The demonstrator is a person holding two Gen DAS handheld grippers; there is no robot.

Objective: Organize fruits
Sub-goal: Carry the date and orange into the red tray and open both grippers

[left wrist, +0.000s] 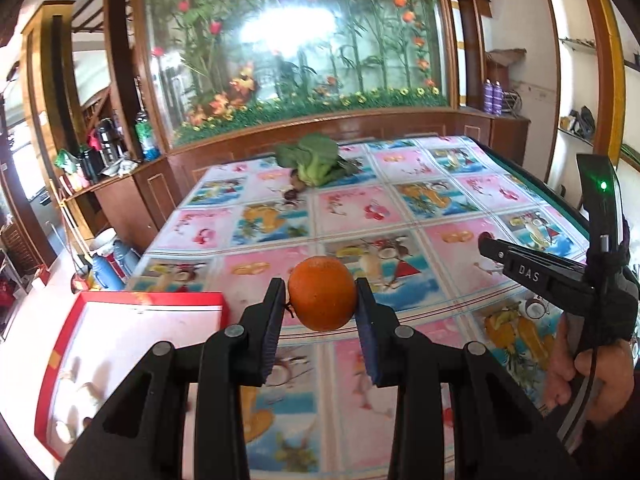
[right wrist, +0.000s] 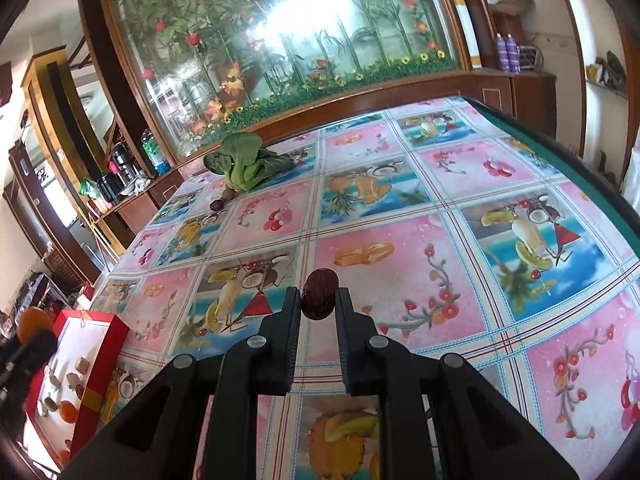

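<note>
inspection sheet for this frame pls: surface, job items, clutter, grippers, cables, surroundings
Surface: table under fruit-print tablecloth, flat.
Job's things: orange and dark red-brown fruit, both held above the cloth; red-rimmed box at near left, small items inside.
Clutter: leafy greens at far side, two small dark fruits beside them.
Grippers: left hand-held gripper shut on orange; right hand-held gripper shut on dark fruit.
Cables: thin cord by the person's hand.
Surroundings: flower mural, wooden cabinets, shelves.
</note>
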